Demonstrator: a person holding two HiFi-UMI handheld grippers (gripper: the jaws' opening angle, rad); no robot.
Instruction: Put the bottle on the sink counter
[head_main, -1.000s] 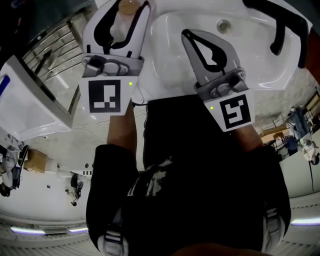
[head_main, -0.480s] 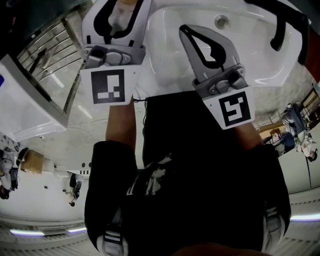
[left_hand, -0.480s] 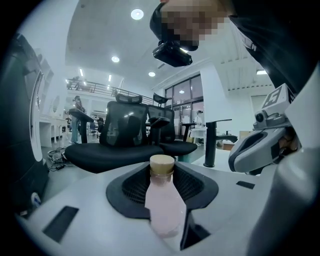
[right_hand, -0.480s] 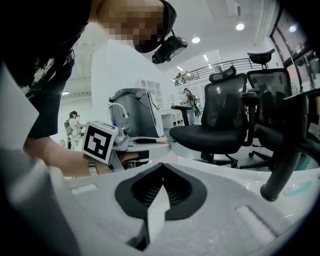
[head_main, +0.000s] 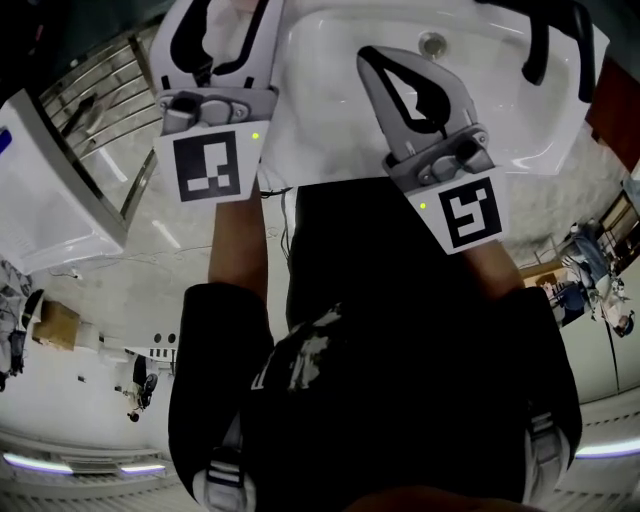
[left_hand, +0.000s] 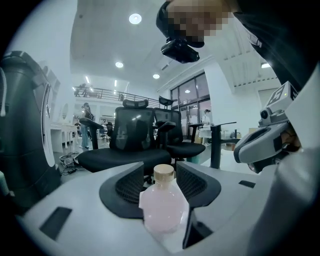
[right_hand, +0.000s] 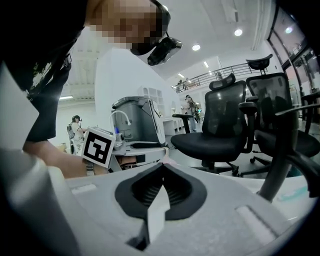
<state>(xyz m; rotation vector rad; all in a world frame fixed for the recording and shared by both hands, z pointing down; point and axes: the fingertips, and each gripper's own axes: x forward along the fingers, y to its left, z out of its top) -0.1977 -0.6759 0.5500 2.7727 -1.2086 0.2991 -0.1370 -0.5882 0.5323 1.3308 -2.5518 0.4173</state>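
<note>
A: Where is the bottle (left_hand: 162, 207) to be found, and is it gripped?

B: It is seen upright at the lower centre of the left gripper view, between the jaws of the left gripper (left_hand: 160, 169). Those jaws have just been opening and now stand wide. A sliver of gap is seen on either flank, so the bottle is judged released rather than clamped. Its base is hidden by the gripper body, so it cannot be told outright whether it rests on the sink counter (head_main: 310, 140). That gripper is, however, held at the counter's edge at the upper left of the head view.

A: And the right gripper (right_hand: 162, 167)?

B: Its jaws are closed tip to tip with nothing between them. It is held over the basin (head_main: 500, 110), upper centre of the head view.

A: How is the bottle expected to handle?

B: A small, pale pink, faceted body under a tan cap is shown — it is judged light and stiff, probably smooth enough to slip, and breakable if it is glass. Should a fresh hold be needed, the broad flanks below the shoulder would be taken — not the narrow cap — and only a gentle squeeze would be called for.
</note>
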